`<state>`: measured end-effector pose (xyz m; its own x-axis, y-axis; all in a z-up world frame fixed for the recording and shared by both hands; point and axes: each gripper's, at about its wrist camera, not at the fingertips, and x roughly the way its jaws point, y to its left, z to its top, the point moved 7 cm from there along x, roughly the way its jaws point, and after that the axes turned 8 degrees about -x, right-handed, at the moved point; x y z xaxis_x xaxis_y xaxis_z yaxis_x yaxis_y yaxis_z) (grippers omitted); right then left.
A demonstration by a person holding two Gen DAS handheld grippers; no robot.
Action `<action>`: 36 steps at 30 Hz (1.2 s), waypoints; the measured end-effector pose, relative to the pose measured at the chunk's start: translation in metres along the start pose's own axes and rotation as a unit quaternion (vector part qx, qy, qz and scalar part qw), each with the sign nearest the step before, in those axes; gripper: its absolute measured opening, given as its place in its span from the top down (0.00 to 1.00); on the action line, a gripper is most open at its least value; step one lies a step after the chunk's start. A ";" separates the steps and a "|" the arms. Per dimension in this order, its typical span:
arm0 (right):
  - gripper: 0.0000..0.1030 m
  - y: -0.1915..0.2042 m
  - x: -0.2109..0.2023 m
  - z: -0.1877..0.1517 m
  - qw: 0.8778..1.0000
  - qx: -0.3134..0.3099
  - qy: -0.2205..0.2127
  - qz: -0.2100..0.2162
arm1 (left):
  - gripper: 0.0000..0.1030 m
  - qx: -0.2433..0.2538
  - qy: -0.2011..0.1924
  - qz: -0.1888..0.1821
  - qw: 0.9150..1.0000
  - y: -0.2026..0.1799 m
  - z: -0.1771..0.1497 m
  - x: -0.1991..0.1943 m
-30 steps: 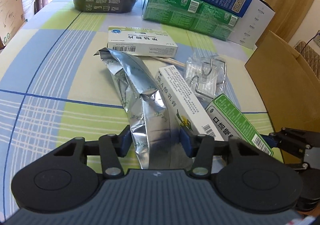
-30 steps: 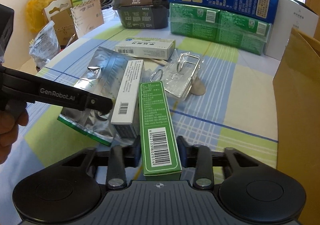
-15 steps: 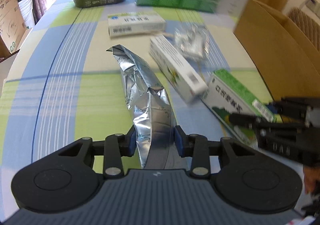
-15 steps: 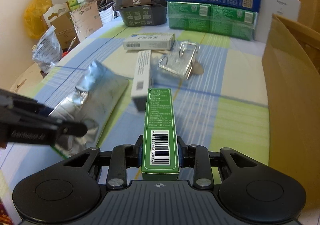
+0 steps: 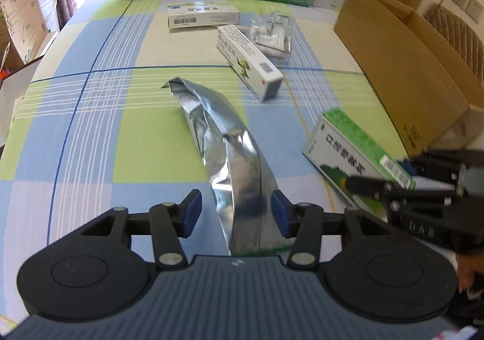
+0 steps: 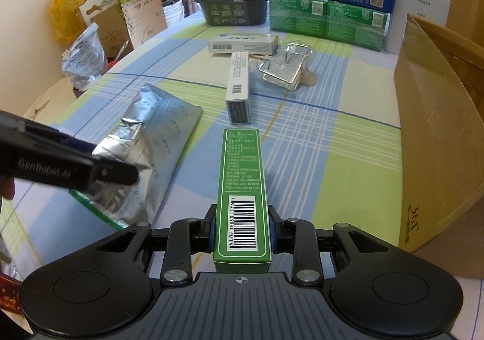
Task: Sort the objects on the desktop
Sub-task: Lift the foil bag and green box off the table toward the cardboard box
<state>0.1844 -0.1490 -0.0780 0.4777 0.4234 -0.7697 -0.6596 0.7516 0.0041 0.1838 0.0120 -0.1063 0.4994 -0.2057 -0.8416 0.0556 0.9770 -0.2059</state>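
Between right gripper (image 6: 242,234) pads: one green box (image 6: 242,188), clamped, pointing ahead. Left gripper (image 5: 234,216) jaws just opening, apart, one foil pouch (image 5: 224,140) between them, left pad clear of it. Ahead on checked table (image 6: 348,140): two white boxes (image 6: 239,82) (image 6: 243,44), one wire rack (image 6: 286,67). Right: one cardboard box (image 6: 438,116).

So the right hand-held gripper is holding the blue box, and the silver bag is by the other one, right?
Not quite: the box in the right hand-held gripper is green, not blue. The right wrist view shows the green box clamped between its pads. The silver foil bag does lie between the left hand-held gripper's pads.
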 end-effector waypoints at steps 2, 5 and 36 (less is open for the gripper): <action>0.73 -0.001 0.004 0.001 1.000 -0.004 0.002 -0.002 | 0.55 -0.008 0.004 -0.002 1.000 0.001 0.007 0.007; 0.73 -0.001 0.010 0.004 1.000 -0.012 0.000 -0.004 | 0.54 -0.013 0.011 -0.006 1.000 0.001 0.015 0.019; 0.73 -0.012 0.026 0.021 1.000 -0.015 0.012 -0.006 | 0.62 0.011 0.051 0.009 0.999 -0.002 0.022 0.046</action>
<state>0.2165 -0.1363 -0.0845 0.4714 0.4013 -0.7853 -0.6711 0.7410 -0.0242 0.2258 0.0024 -0.1336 0.4094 -0.1912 -0.8921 0.0659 0.9814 -0.1801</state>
